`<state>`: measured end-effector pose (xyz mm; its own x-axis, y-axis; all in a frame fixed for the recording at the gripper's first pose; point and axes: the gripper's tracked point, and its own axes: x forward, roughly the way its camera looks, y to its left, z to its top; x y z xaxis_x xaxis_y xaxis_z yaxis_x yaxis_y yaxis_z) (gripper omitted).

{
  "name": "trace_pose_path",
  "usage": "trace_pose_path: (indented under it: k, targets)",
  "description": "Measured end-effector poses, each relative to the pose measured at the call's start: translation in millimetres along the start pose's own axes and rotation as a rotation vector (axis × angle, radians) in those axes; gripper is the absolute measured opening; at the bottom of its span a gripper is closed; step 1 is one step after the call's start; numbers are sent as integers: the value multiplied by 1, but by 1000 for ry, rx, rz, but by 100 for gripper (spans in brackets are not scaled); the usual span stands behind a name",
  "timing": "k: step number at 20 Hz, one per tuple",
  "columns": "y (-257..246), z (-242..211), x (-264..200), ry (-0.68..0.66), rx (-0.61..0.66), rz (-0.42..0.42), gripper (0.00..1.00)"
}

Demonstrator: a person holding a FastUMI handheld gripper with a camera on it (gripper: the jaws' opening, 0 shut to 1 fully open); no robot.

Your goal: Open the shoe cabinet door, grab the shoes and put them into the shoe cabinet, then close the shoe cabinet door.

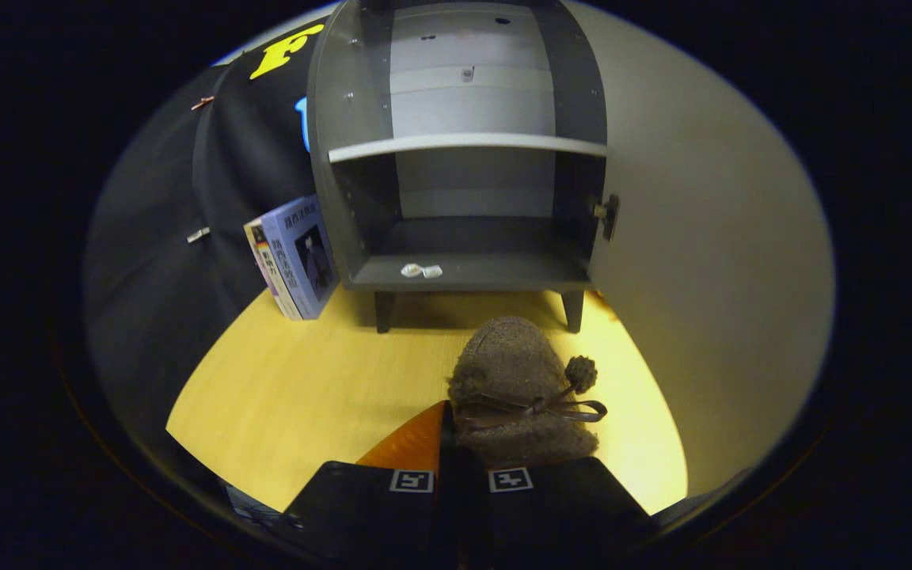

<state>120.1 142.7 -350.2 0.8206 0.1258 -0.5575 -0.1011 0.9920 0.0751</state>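
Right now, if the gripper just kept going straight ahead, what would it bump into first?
The gripper is shut on the fuzzy brown shoe, carrying it. Straight ahead, the shoe's toe would probably meet the open shoe cabinet first, near its bottom shelf edge, though depth is hard to judge.

Cabinet, books on table

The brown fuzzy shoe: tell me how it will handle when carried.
The shoe looks woolly and soft, so it probably sags and weighs little. Its pom-pom and bow may dangle or snag. The hand-held gripper appears shut on its edge.
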Motion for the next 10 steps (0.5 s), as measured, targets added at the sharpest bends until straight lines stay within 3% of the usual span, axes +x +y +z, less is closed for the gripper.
trace_pose_path:
  k: [3,10]
  targets:
    - [15,48,-27,-32,-47,37,11]
    - [35,146,-55,-59,-21,90,11]
